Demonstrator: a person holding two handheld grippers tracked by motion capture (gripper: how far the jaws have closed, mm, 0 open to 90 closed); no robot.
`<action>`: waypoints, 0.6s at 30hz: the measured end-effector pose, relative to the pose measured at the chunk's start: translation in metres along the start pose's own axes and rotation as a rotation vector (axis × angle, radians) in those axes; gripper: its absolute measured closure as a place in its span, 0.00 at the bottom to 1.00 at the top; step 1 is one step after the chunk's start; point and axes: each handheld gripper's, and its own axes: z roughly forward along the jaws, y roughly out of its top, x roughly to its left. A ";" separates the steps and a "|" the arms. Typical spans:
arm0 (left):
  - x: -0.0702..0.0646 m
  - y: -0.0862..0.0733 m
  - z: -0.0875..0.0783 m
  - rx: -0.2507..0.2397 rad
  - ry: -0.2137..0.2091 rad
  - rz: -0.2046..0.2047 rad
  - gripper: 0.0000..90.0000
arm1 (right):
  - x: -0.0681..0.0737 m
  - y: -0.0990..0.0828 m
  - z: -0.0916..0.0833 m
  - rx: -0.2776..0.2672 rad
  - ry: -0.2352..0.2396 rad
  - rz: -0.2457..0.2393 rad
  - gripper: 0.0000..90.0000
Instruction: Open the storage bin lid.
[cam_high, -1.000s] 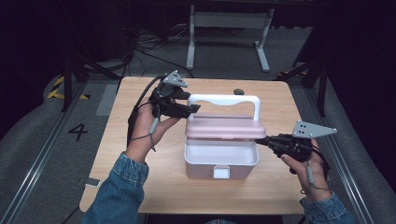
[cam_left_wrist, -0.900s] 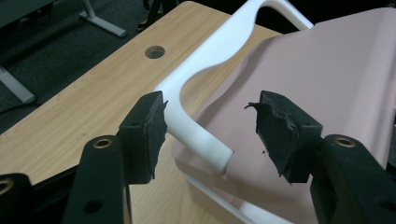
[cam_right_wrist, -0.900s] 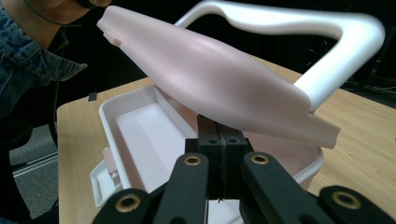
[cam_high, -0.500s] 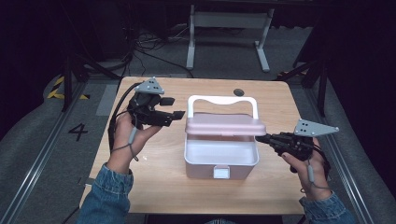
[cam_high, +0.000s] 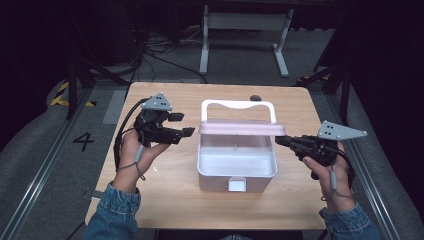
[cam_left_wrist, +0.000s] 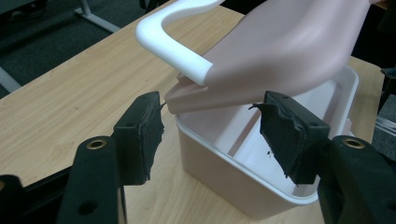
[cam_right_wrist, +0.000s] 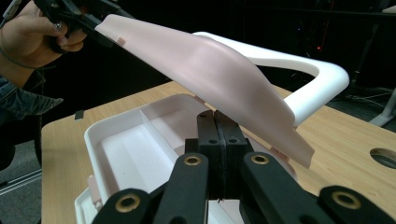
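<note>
Lid (cam_high: 242, 128) lifted half open over white box (cam_high: 236, 167), propped from beneath by right gripper (cam_right_wrist: 215, 122), jaws pressed shut with nothing between.

Best kept tucked under the lid's right edge and raised slowly toward the white handle (cam_high: 238, 106), never letting the lid slide off the tips. Left gripper (cam_high: 182, 125) just left of the lid, jaws just opened wide, empty, held level in a raised hand, pointing at the box; right forearm low, gripper level.

the left gripper (cam_left_wrist: 210, 140) has just been opening, its black jaws wide with nothing pressed between them. beyond them the white box (cam_left_wrist: 224, 163) stands open on the wooden table (cam_left_wrist: 70, 88), its pink lid (cam_left_wrist: 289, 51) raised under the white handle (cam_left_wrist: 173, 37).
</note>
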 end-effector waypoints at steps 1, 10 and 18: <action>0.001 0.000 0.000 0.008 0.000 0.010 0.44 | 0.000 0.001 0.000 -0.002 -0.002 0.002 1.00; -0.001 -0.003 0.014 -0.013 0.017 0.020 0.42 | -0.004 0.006 0.001 -0.017 -0.029 0.003 1.00; -0.004 -0.001 0.024 -0.047 0.039 0.018 0.40 | -0.002 0.011 0.003 -0.019 -0.052 0.006 1.00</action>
